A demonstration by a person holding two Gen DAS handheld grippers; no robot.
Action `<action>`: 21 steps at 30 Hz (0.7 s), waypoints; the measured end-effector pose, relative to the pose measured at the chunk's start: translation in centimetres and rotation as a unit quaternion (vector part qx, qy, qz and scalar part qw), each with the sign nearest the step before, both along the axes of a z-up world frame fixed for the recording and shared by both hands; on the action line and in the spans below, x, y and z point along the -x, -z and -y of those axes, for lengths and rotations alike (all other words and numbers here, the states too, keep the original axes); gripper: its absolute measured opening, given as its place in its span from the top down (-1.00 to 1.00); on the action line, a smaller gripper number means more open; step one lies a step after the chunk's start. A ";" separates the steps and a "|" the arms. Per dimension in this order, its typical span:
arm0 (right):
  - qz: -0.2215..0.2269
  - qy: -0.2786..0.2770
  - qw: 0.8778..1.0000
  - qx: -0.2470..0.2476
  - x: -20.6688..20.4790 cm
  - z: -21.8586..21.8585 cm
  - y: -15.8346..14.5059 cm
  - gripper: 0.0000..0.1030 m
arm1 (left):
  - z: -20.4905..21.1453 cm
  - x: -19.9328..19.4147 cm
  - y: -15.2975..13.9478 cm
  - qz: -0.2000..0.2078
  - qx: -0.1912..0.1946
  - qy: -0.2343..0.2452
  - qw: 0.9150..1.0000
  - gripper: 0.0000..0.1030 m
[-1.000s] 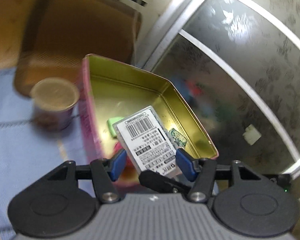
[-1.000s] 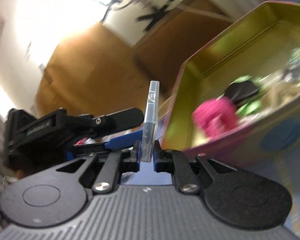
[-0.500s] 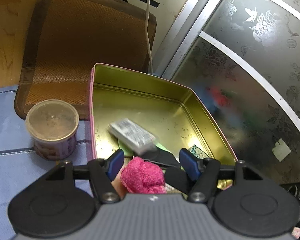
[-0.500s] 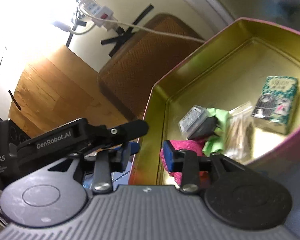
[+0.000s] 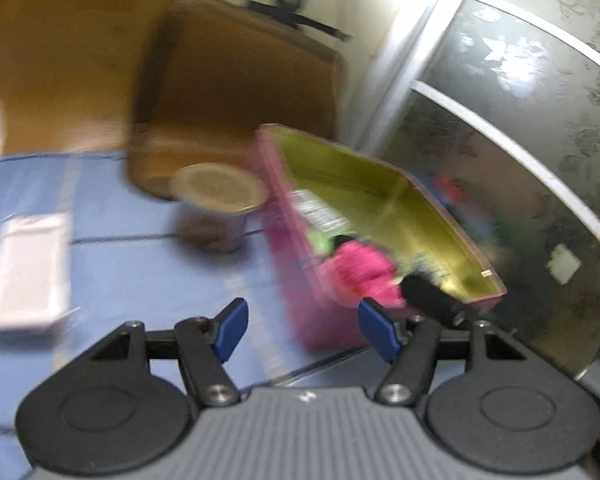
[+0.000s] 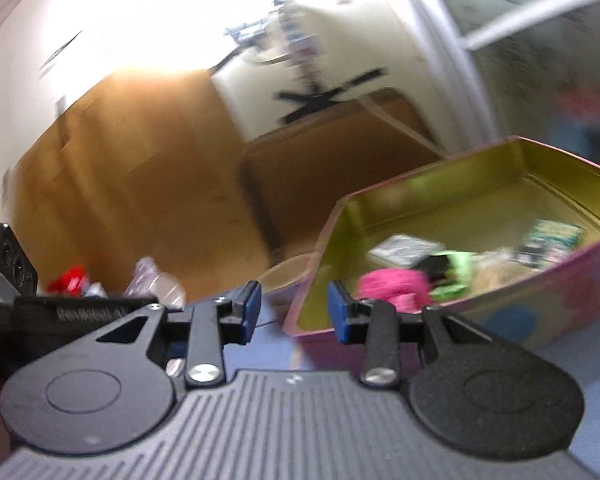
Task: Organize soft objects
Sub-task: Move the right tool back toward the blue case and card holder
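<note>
A pink tin [image 5: 288,264] with a gold inside [image 6: 480,204] stands on the blue cloth. In it lie a fluffy pink ball [image 5: 362,268] [image 6: 396,284], a clear labelled packet [image 5: 318,212] [image 6: 404,246], a green piece [image 6: 456,268] and a patterned card pack [image 6: 552,238]. My left gripper [image 5: 302,328] is open and empty, just in front of the tin's near corner. My right gripper [image 6: 294,308] is open too, empty, at the tin's left corner. Both views are blurred.
A lidded cup [image 5: 220,204] stands left of the tin. A white flat box [image 5: 28,272] lies on the blue cloth [image 5: 140,280] at the left. A brown woven seat pad [image 5: 236,80] leans behind. A frosted glass door [image 5: 520,140] is at the right.
A second ago both grippers held the clear labelled packet over the tin; both let go and it now lies inside. Both grippers have drawn back from the tin, the left one swinging left.
</note>
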State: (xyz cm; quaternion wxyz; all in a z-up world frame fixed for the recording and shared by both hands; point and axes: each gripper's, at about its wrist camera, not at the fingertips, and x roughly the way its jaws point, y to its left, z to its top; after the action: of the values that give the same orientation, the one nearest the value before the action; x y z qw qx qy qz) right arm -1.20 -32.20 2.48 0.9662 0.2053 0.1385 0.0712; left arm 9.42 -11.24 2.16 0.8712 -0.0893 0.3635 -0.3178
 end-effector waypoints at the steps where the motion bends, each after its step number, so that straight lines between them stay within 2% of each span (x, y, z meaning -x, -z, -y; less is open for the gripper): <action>1: -0.001 -0.016 1.000 0.012 -0.2 -1.0 0.1 0.22 | -1.5 0.4 0.6 0.001 -0.009 -0.016 1.000 -0.22; 5: -0.027 -0.075 0.996 0.039 -1.7 -4.6 1.0 0.22 | -7.3 1.6 2.8 -0.006 -0.049 -0.090 0.995 -0.22; 9: -0.067 -0.132 0.987 0.054 -3.9 -8.0 2.0 0.22 | -12.3 2.5 4.1 0.007 -0.095 -0.165 0.982 -0.21; 13: -0.079 -0.178 0.979 0.066 -5.0 -11.4 1.3 0.22 | -16.5 3.4 4.2 0.026 -0.099 -0.221 0.970 -0.21; 18: -0.115 -0.250 0.961 0.020 -7.9 -15.4 0.0 0.20 | -21.0 4.0 4.5 0.034 -0.079 -0.286 0.954 -0.21; 20: -0.127 -0.262 0.957 0.013 -9.0 -17.3 -0.4 0.10 | -22.1 4.2 4.3 0.040 -0.070 -0.314 0.946 -0.21; 21: -0.128 -0.264 0.956 0.018 -9.5 -18.4 -0.6 -0.03 | -22.6 4.4 4.3 0.043 -0.067 -0.332 0.940 -0.22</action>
State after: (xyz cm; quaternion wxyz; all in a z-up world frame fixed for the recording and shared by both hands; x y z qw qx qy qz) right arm 8.31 -13.76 3.07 0.8909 0.1510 0.3114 0.2943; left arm 5.05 11.36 -2.15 0.9461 -0.1322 0.2955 0.0109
